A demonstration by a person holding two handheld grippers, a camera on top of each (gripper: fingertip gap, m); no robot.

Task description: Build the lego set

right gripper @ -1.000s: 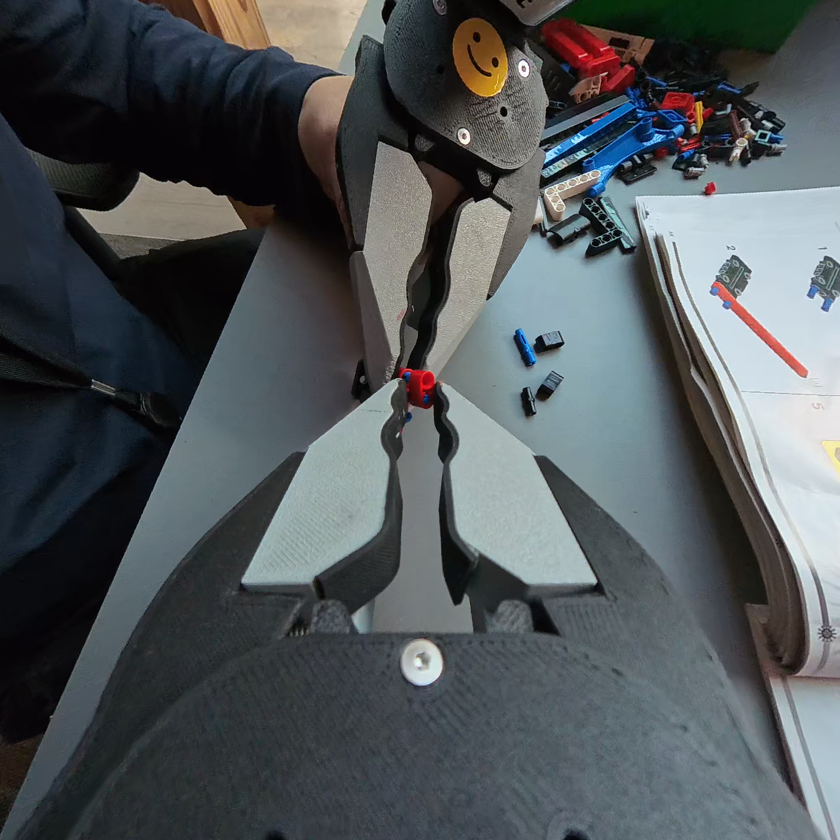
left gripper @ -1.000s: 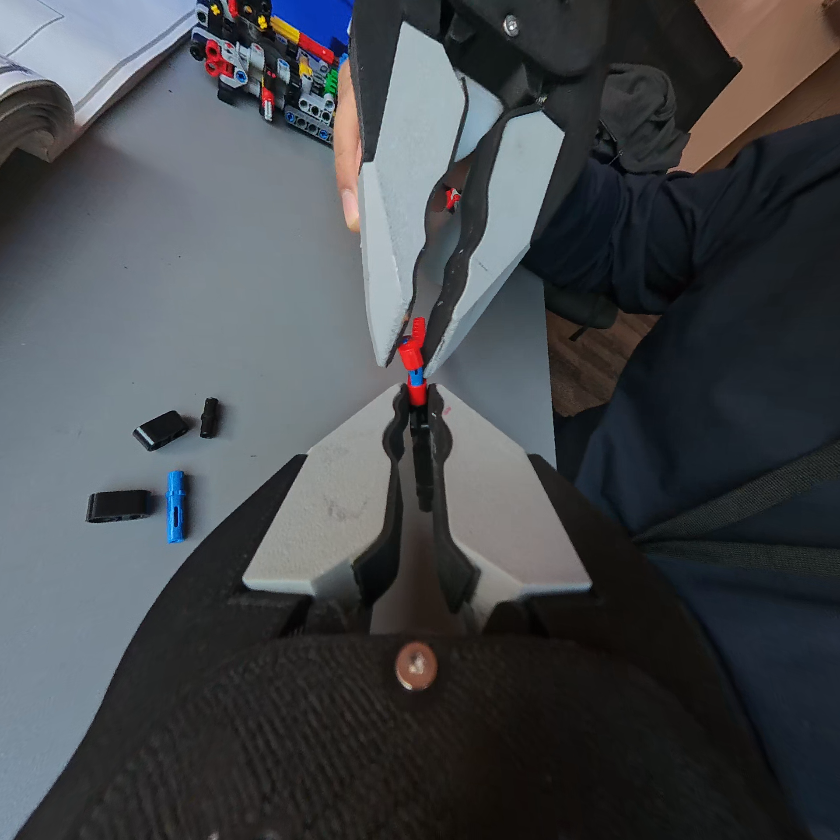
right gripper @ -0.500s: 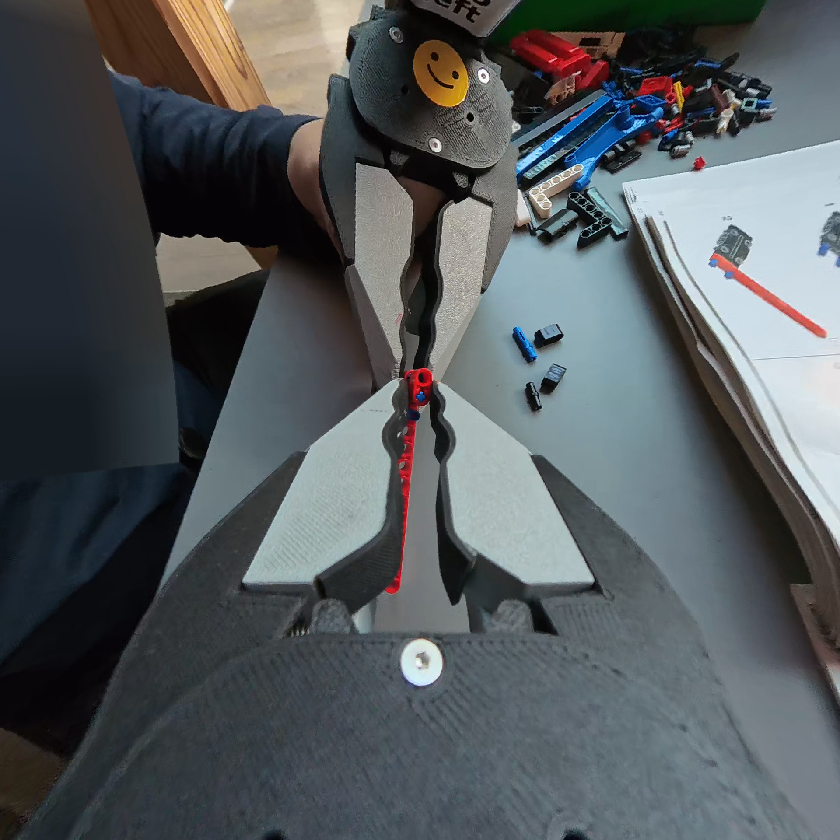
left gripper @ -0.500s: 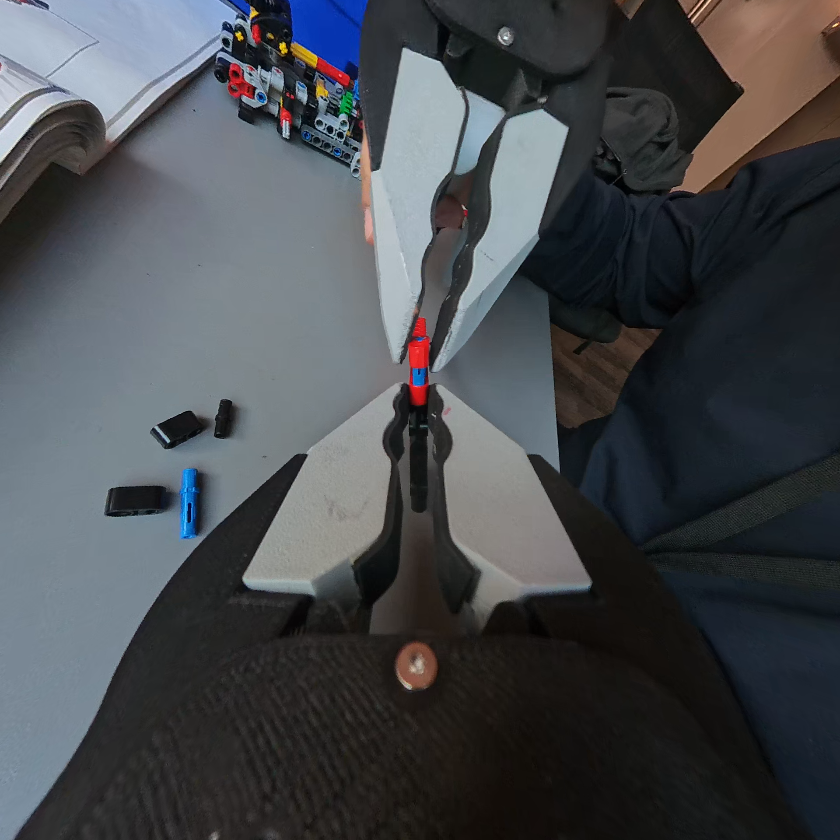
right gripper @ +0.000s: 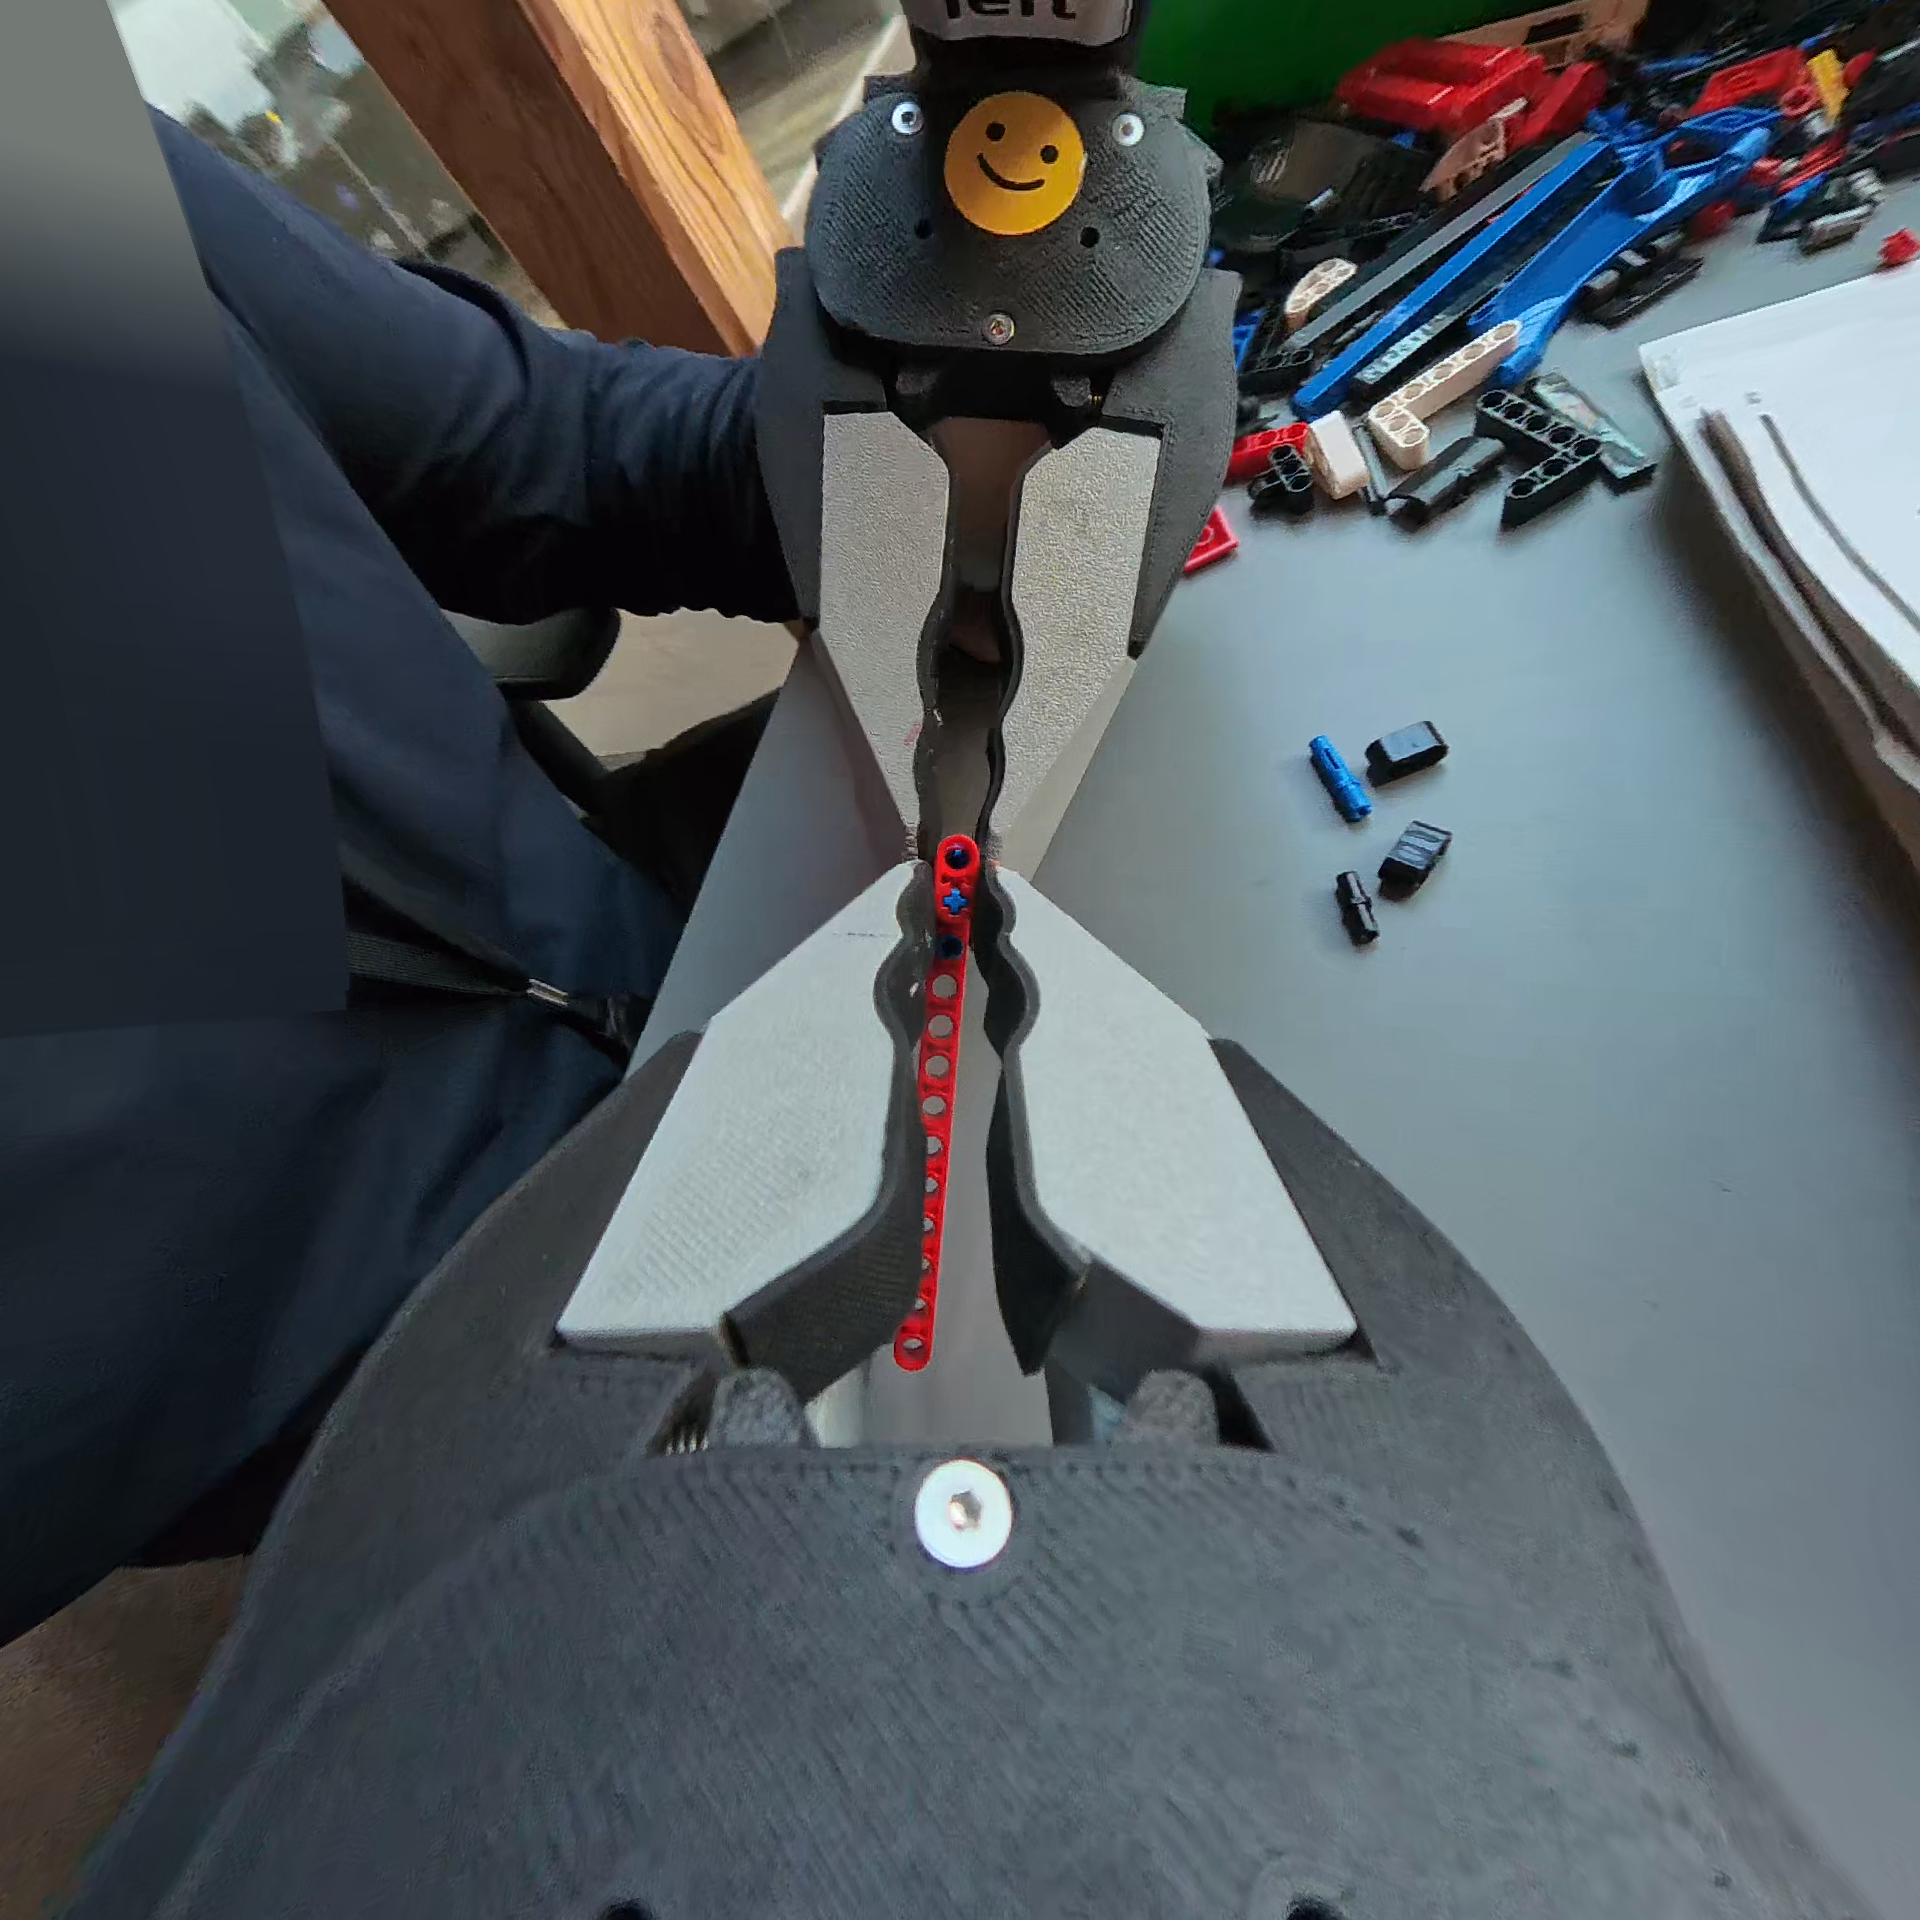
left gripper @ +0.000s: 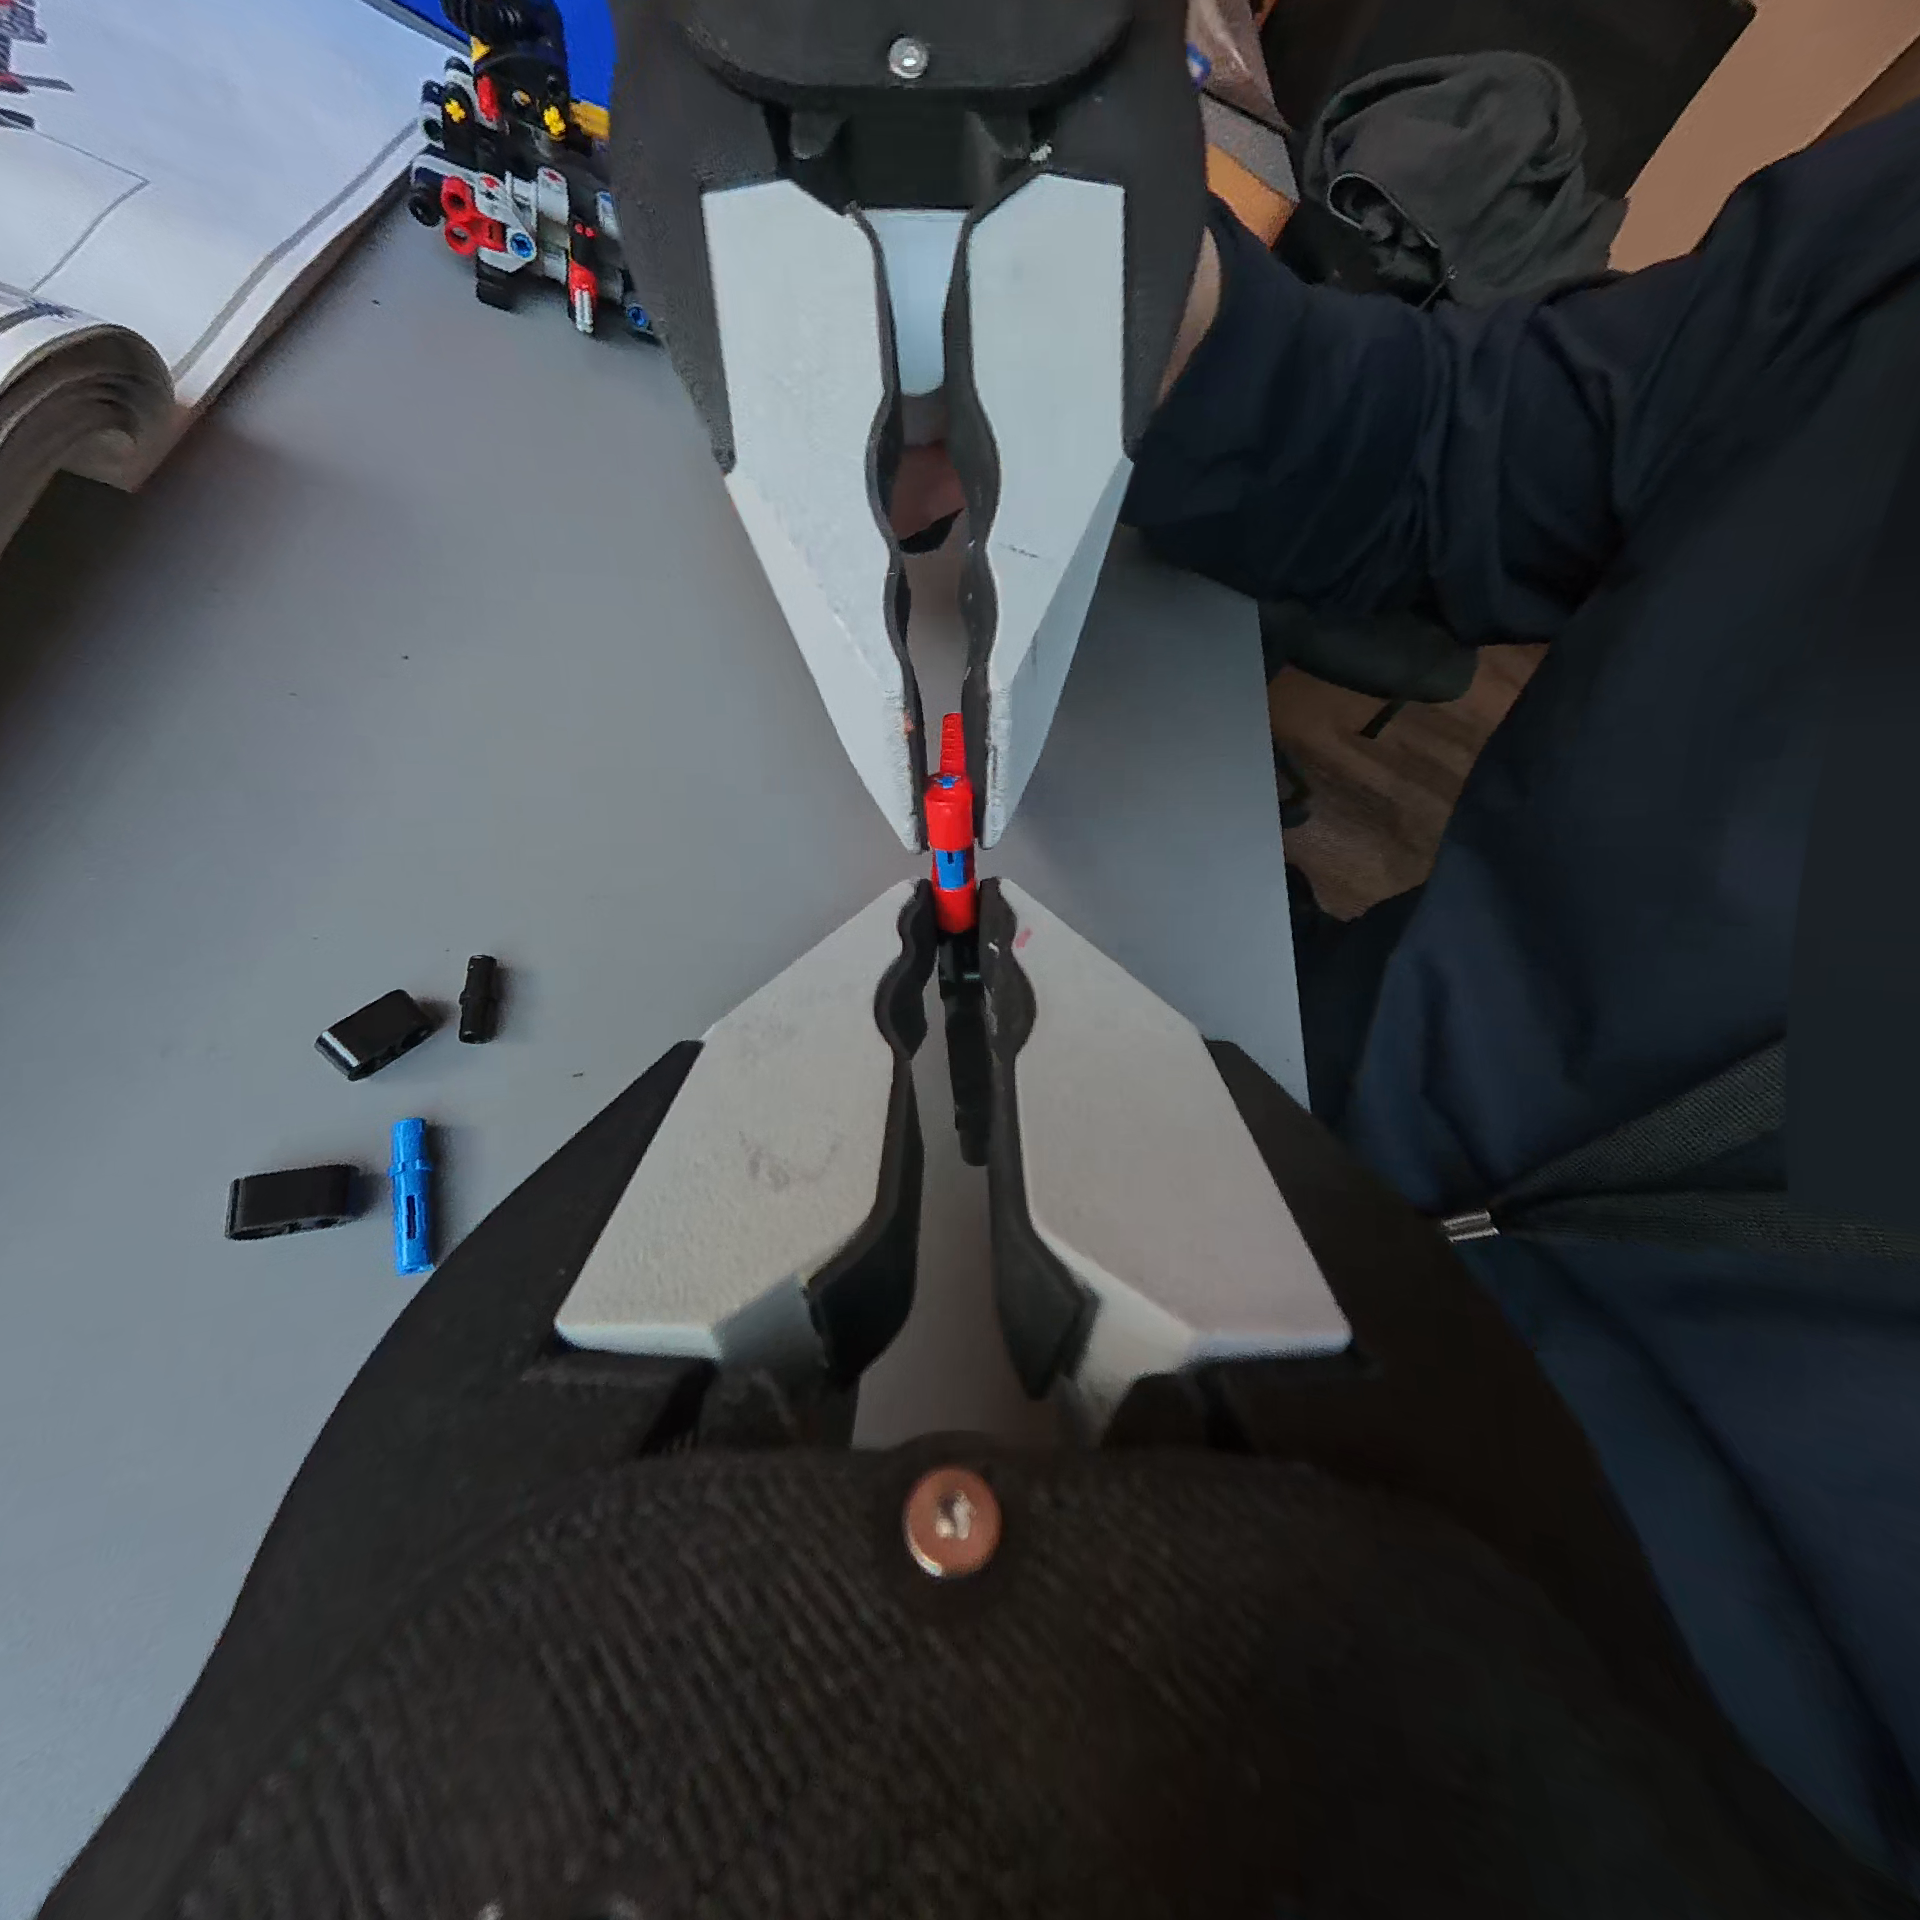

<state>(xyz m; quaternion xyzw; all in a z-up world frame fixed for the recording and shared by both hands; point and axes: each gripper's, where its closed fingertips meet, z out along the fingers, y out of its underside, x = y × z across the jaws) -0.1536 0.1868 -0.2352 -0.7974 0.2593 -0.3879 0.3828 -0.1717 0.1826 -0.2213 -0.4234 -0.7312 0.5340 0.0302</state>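
In the left wrist view my left gripper [left gripper: 951, 896] is shut on a black beam [left gripper: 964, 1049] that lies along its fingers and has a red end piece [left gripper: 954, 906] at the tips. My right gripper [left gripper: 949, 831] comes in from the top, tip to tip with it. In the right wrist view my right gripper [right gripper: 954, 883] is shut on a long red beam with holes [right gripper: 935, 1122] that runs back between its fingers. Blue pins [right gripper: 954, 902] sit in the beam's far end, which meets the tips of the left gripper [right gripper: 956, 836]. A blue pin [left gripper: 948, 862] bridges the two red parts above the grey table [left gripper: 416, 623].
Loose on the table lie a blue pin [left gripper: 410, 1195] and three small black pieces [left gripper: 374, 1034]. A pile of bricks [right gripper: 1507, 312] lies at the far side, with an open booklet [right gripper: 1818, 499] beside it. The person's dark sleeve [left gripper: 1455, 436] and body are at the table edge.
The right gripper has swung into line opposite the left one. The red beam has turned to lie along the right fingers. Both grips have stayed shut.
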